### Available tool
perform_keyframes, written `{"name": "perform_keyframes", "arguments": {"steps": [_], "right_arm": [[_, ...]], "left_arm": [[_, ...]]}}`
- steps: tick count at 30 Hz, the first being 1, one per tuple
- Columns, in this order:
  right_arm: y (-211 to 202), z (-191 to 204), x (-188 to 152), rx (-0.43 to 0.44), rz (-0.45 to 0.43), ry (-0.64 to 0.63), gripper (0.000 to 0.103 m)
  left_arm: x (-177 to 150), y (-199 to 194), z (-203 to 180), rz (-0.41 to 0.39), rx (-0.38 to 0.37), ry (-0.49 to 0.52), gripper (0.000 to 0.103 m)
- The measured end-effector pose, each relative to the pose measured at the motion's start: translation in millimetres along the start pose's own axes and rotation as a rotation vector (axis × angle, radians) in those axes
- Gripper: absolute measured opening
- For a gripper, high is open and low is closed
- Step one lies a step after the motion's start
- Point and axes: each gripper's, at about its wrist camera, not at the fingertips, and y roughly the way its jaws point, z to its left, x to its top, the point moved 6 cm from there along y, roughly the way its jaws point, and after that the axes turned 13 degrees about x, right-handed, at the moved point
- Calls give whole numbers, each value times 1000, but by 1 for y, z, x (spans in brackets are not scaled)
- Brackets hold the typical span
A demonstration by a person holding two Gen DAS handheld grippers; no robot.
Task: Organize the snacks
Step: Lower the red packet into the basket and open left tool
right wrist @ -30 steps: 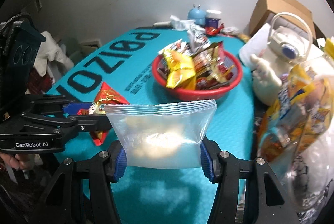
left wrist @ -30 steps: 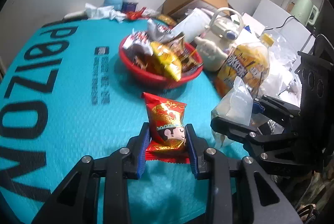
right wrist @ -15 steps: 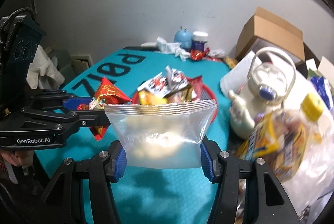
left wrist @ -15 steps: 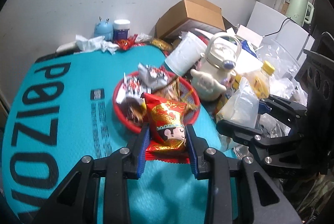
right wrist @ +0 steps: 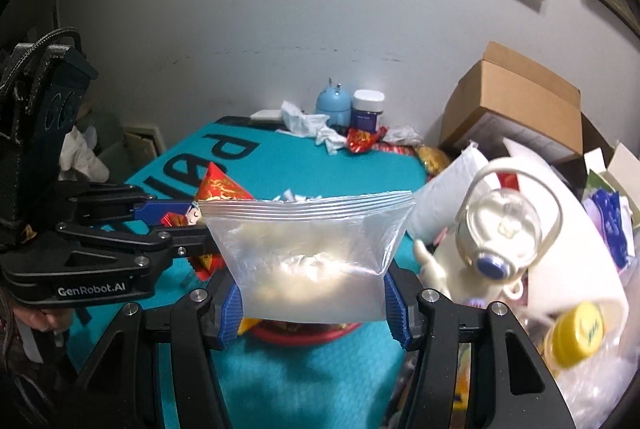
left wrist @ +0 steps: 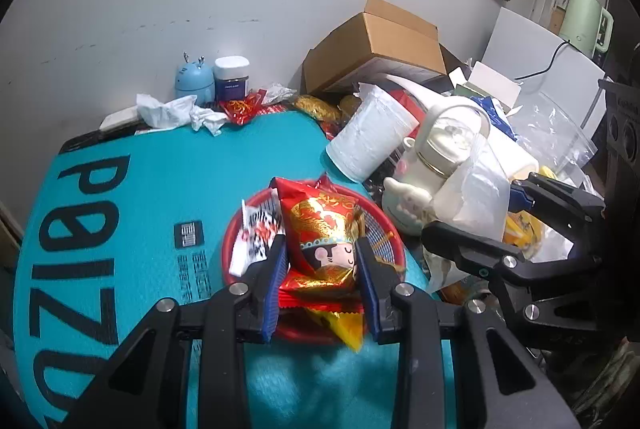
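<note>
My left gripper (left wrist: 320, 261) is shut on a red and gold snack packet (left wrist: 324, 233) with a cartoon face, held in the air above the red snack basket (left wrist: 390, 237). That same packet (right wrist: 218, 189) shows in the right wrist view between the left gripper's (right wrist: 188, 219) blue pads. My right gripper (right wrist: 314, 293) is shut on a clear zip bag (right wrist: 310, 241) of pale food, also above the basket (right wrist: 308, 337). In the left wrist view the zip bag (left wrist: 476, 193) and right gripper (left wrist: 476, 217) hang to the right of the basket.
A teal mat (left wrist: 132, 189) with black letters covers the table. Clutter crowds the right side: a cream flask (left wrist: 440, 157), a cardboard box (left wrist: 384, 45), a white pouch (left wrist: 372, 141), a yellow-capped bottle (right wrist: 576, 333). A blue gadget (left wrist: 194, 77), a jar (left wrist: 232, 75) and tissues (left wrist: 168, 109) line the wall.
Both grippers have risen with their loads and moved forward. The basket, once well ahead of the left gripper, now lies right under the red packet and under the zip bag.
</note>
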Motion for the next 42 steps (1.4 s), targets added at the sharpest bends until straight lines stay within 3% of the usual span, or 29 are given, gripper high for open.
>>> {"name": "perform_keyframes", "arguments": {"steps": [10, 19, 30, 42], "right_arm": [[26, -13, 15, -37, 11, 26, 57], [52, -20, 8, -51, 59, 57, 57], [68, -18, 5, -4, 83, 87, 58], [58, -23, 5, -30, 71, 106, 58]], "left_arm": [[11, 31, 6, 19, 25, 10, 32], [-7, 72, 6, 108, 1, 31, 32], [-7, 82, 13, 140, -50, 18, 33], [-5, 84, 11, 178, -49, -2, 34]]}}
